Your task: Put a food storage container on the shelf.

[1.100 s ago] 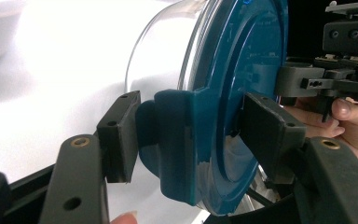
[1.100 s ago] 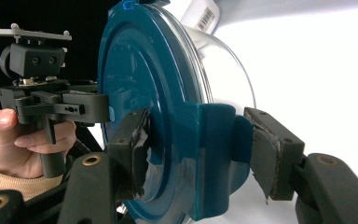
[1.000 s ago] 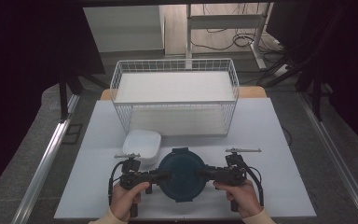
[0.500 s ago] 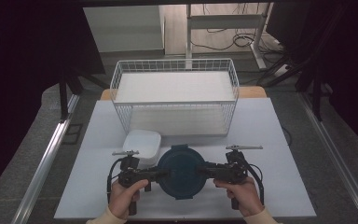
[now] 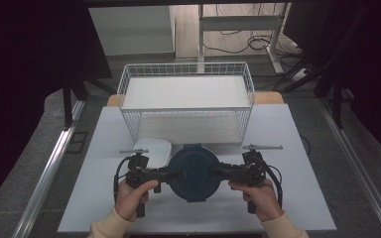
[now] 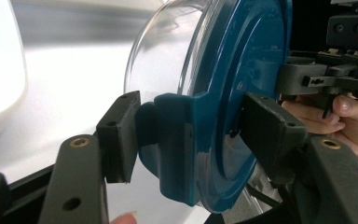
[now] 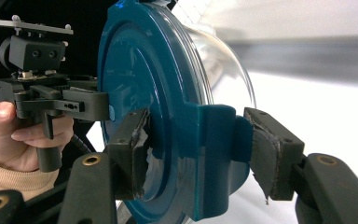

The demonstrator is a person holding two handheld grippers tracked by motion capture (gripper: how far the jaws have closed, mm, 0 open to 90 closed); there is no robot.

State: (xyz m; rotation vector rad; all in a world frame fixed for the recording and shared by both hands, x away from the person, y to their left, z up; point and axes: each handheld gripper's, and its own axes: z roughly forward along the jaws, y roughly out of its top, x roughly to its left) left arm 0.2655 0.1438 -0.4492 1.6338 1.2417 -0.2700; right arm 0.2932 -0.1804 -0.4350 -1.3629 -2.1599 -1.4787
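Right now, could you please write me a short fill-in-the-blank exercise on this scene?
1. Both grippers clamp the round container by the side clips of its ____ lid.
2. The container's body under the lid is clear ____.
3. Behind it stands a white wire ____.
4. The white dish lies on the container's ____ side in the high view.

Missing words: blue; glass; basket; left

Ahead of us the wire basket (image 5: 186, 106) walls off the far table (image 5: 302, 148). The white dish (image 5: 151, 148) sits just beside the container (image 5: 194, 172), crowding its far left; right side open.
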